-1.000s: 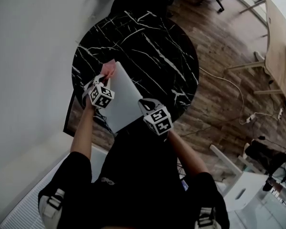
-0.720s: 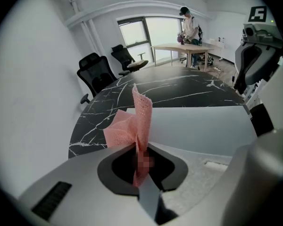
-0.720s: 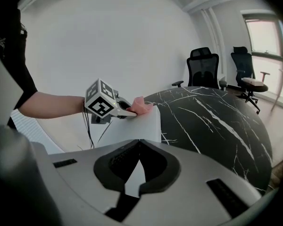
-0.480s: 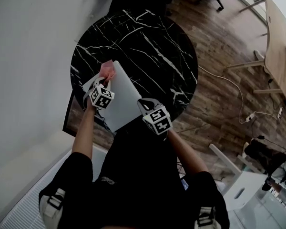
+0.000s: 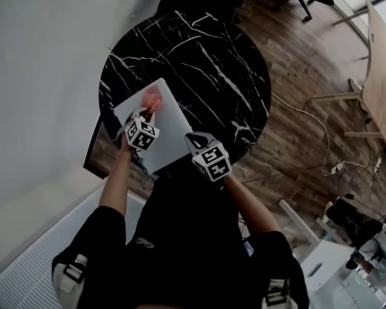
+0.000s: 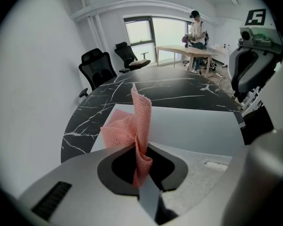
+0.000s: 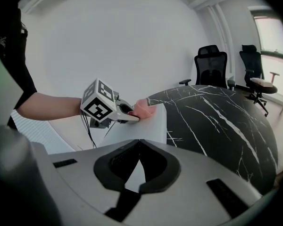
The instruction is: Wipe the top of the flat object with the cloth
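Observation:
A flat grey closed laptop lies at the near left of the round black marble table. My left gripper is shut on a pink mesh cloth, which rests on the laptop's far part. In the left gripper view the cloth stands up between the jaws above the laptop. My right gripper is at the laptop's near right corner, its jaw tips meeting with nothing seen between them. The right gripper view shows the left gripper and cloth.
Black office chairs stand past the table's far side. A white wall runs along the left. A wooden table and a floor cable lie to the right. A person stands far off by the windows.
The left gripper has dragged the cloth a little to the right over the laptop's top, uncovering the laptop's left corner. The right gripper has stayed in place.

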Demonstrator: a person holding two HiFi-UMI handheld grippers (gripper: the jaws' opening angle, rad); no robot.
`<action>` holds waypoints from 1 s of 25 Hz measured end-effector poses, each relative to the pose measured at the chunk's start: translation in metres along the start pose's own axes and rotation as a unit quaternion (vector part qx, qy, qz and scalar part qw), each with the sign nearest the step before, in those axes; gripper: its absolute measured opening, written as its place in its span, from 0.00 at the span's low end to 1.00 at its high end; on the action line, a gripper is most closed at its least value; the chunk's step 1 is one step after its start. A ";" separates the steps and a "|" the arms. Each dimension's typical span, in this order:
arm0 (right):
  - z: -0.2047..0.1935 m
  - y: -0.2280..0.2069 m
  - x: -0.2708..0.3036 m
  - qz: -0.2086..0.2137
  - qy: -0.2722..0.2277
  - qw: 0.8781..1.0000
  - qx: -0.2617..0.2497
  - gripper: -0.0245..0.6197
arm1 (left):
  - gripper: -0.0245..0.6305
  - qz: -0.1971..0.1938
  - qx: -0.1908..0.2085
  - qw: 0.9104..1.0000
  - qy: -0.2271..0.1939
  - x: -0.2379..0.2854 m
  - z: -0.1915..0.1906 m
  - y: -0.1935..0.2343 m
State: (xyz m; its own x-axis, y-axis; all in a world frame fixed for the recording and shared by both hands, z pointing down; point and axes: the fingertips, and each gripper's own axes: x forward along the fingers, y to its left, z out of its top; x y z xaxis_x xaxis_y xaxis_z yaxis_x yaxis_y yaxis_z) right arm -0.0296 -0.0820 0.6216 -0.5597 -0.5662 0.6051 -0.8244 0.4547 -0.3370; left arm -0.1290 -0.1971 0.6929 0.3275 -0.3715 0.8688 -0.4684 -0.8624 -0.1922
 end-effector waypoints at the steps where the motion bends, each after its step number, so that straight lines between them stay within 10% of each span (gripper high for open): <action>1: -0.001 0.001 0.000 0.003 0.000 1.000 -0.002 0.03 | 0.07 -0.001 -0.001 1.000 0.001 -0.002 -0.001 -0.004; 25: -0.030 0.005 -0.029 0.040 0.010 0.999 -0.023 0.03 | 0.07 -0.026 -0.063 0.998 0.008 -0.034 -0.023 -0.107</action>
State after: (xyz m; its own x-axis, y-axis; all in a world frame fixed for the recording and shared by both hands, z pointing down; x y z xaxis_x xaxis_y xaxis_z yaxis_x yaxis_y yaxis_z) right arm -0.0146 -0.0425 0.6241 -0.6219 -0.5127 0.5920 -0.7718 0.5293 -0.3524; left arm -0.1091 -0.0838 0.6942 0.3406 -0.3211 0.8837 -0.5513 -0.8296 -0.0890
